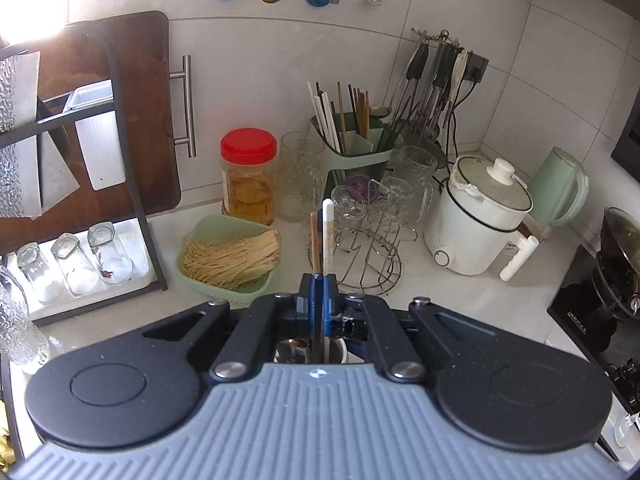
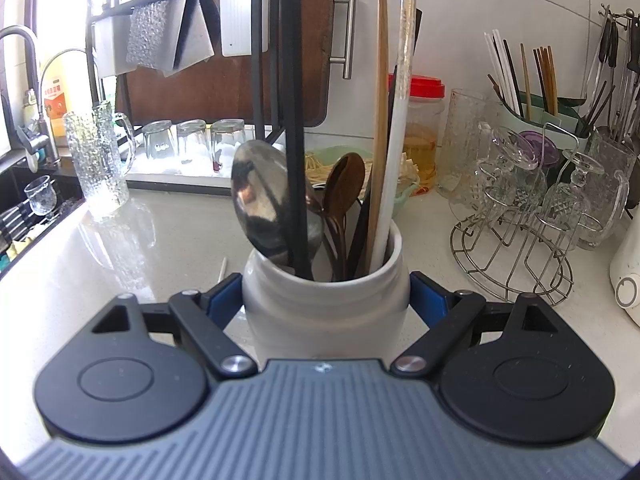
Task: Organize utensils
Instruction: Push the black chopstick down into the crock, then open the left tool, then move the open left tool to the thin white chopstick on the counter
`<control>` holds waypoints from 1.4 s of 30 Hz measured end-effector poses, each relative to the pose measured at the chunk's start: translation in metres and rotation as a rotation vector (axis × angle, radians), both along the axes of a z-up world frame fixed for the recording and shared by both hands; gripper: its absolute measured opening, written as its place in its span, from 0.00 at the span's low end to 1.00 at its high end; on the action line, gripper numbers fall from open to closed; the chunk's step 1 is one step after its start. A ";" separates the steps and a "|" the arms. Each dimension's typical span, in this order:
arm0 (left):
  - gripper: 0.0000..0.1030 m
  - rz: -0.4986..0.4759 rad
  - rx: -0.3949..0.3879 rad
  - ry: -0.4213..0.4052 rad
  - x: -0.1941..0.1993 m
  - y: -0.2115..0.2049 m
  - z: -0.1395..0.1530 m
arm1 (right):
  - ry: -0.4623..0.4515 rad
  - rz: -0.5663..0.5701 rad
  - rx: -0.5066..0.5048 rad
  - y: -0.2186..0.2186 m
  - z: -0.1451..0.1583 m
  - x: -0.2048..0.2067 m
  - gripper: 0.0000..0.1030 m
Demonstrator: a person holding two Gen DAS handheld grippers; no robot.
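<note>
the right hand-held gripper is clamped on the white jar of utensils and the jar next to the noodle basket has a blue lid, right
Not quite: the lid is red, not blue. The left wrist view shows the red-lidded jar standing just behind the noodle basket. The rest holds: in the right wrist view the right hand-held gripper is clamped on the white jar of utensils.
</note>
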State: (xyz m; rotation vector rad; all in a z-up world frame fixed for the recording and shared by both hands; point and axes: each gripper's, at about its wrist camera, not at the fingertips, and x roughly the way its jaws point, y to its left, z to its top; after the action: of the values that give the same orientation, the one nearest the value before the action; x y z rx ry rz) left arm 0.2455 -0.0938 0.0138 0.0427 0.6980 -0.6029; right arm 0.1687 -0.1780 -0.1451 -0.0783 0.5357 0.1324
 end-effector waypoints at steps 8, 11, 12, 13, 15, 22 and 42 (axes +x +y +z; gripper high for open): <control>0.21 0.055 -0.043 -0.032 -0.001 0.018 0.015 | 0.003 -0.003 0.000 0.001 0.000 0.000 0.87; 0.37 0.097 -0.072 -0.045 -0.003 0.031 0.018 | 0.005 -0.006 -0.002 0.001 0.000 0.000 0.87; 0.38 0.110 -0.075 -0.048 -0.003 0.036 0.018 | 0.006 -0.006 -0.003 0.001 0.000 0.000 0.87; 0.40 0.127 -0.074 -0.050 -0.004 0.041 0.017 | 0.007 -0.008 -0.004 0.001 0.001 0.000 0.87; 0.43 0.163 -0.071 -0.046 -0.003 0.051 0.014 | 0.008 -0.016 -0.002 0.000 0.001 -0.001 0.87; 0.49 0.291 -0.052 0.027 0.007 0.088 -0.019 | 0.012 -0.043 0.004 -0.001 0.002 -0.005 0.87; 0.49 0.450 0.012 0.339 0.056 0.089 -0.169 | 0.081 0.012 -0.014 -0.014 0.008 -0.005 0.87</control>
State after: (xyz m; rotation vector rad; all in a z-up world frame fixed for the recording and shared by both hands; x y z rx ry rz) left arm 0.3018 -0.0047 -0.1557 -0.2060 1.0033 -0.1713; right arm 0.1632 -0.1919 -0.1373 -0.0904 0.6171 0.1442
